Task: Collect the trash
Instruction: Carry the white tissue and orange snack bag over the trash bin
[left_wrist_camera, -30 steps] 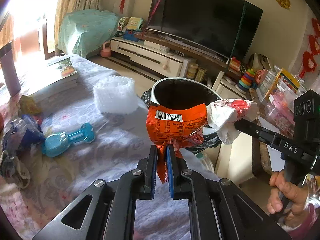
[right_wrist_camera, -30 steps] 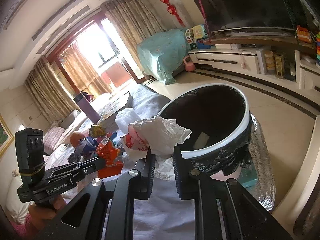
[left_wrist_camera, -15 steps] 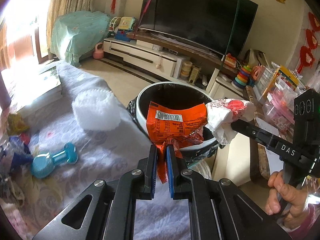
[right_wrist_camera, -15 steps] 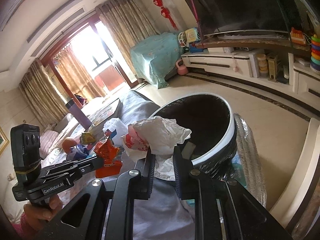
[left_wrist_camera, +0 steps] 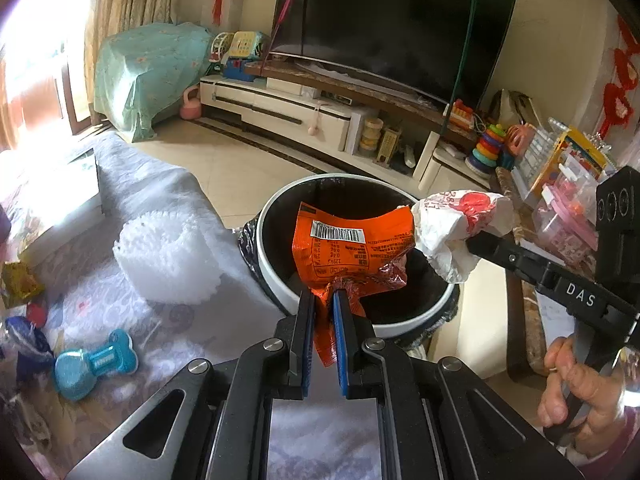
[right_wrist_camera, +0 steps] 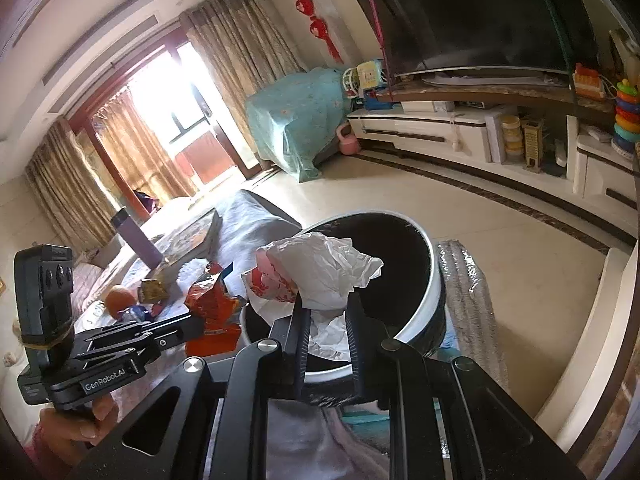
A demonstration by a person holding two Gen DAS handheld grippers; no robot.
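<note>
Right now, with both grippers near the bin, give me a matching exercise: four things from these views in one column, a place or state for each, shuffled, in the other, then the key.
Things:
1. orange snack wrapper
2. crumpled white paper wrapper
3. blue bone-shaped toy
4. trash bin

Places or states:
A. lying on the patterned cloth
B. pinched in the left gripper
C. stands open, lined with a dark bag
D. clamped in the right gripper

Pairs: 1-B, 2-D, 3-A, 4-C
</note>
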